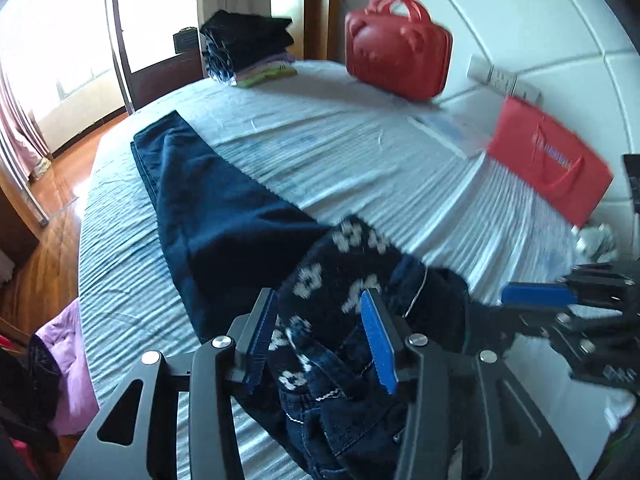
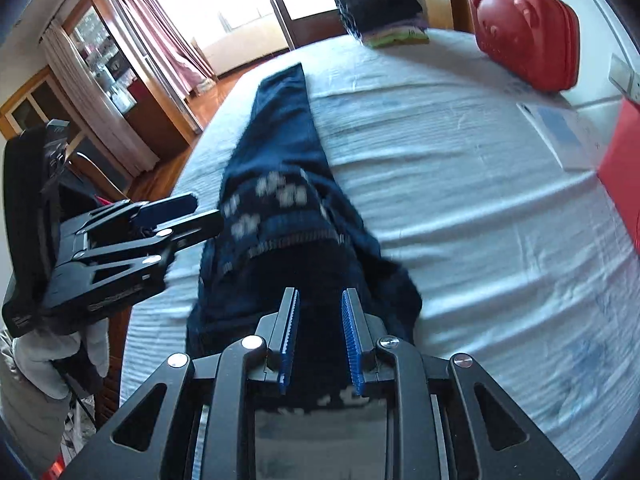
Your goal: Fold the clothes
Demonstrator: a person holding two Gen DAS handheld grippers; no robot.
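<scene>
Dark blue jeans (image 1: 224, 216) with white flower patches lie lengthwise on the striped bed sheet (image 1: 380, 168), legs pointing to the far edge. The waist end is bunched and raised off the sheet. My left gripper (image 1: 320, 320) is shut on that bunched flowered part, with denim filling the gap between its blue pads. From the right wrist it shows as the left gripper (image 2: 196, 210) at the side of the jeans (image 2: 280, 132). My right gripper (image 2: 321, 316) is shut on the dark waist fabric. It appears as the right gripper (image 1: 532, 300) at the right of the left wrist view.
A stack of folded clothes (image 1: 248, 48) and a red case (image 1: 396, 56) stand at the far edge of the bed. A red paper bag (image 1: 552, 164) and a white booklet (image 1: 452, 132) lie on the right. Pink bedding (image 1: 68, 360) hangs at the left edge, above wooden floor.
</scene>
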